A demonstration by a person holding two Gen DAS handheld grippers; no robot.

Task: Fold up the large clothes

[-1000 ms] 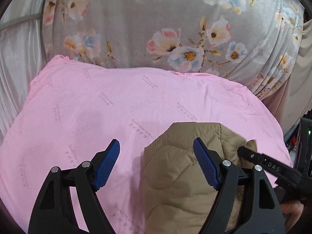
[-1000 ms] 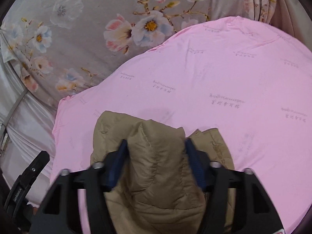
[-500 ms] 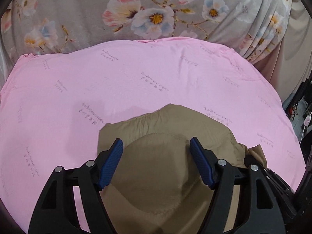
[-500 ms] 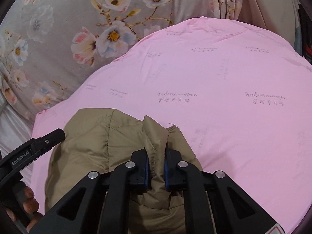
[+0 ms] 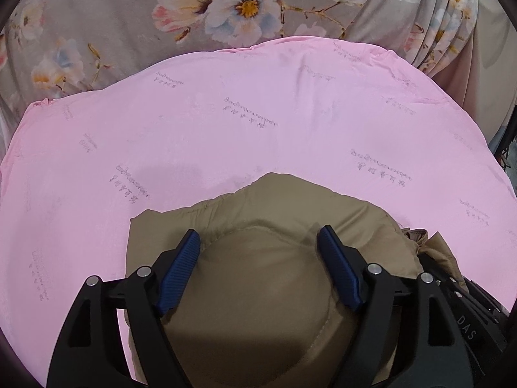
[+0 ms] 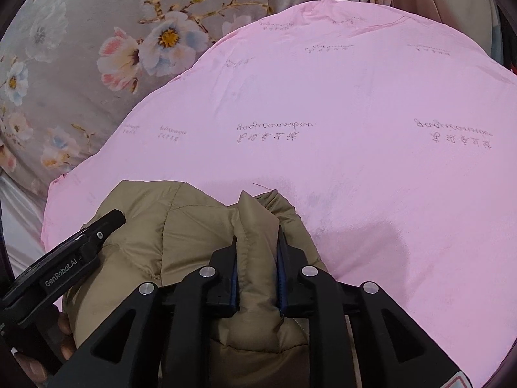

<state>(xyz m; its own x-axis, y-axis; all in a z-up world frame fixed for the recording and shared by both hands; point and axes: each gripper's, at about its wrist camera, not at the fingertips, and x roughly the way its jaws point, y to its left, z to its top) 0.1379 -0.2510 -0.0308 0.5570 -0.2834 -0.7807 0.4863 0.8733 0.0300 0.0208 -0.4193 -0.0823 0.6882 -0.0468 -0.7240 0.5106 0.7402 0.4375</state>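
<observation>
One puffy quilted tan jacket [image 6: 194,236] bunched on smooth pink sheet [image 6: 355,161].

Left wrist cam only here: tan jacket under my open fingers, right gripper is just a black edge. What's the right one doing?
Observer: The right gripper has a raised fold of the tan jacket between its pads. They press it, and the jaws are opening.
Operator: Fold's position versus my gripper?
Observer: In the right wrist view, the left gripper comes in at picture left of the fold, over quilted fabric.
Operator: Anything else?
Observer: A hand shows on its handle, bottom left.
</observation>
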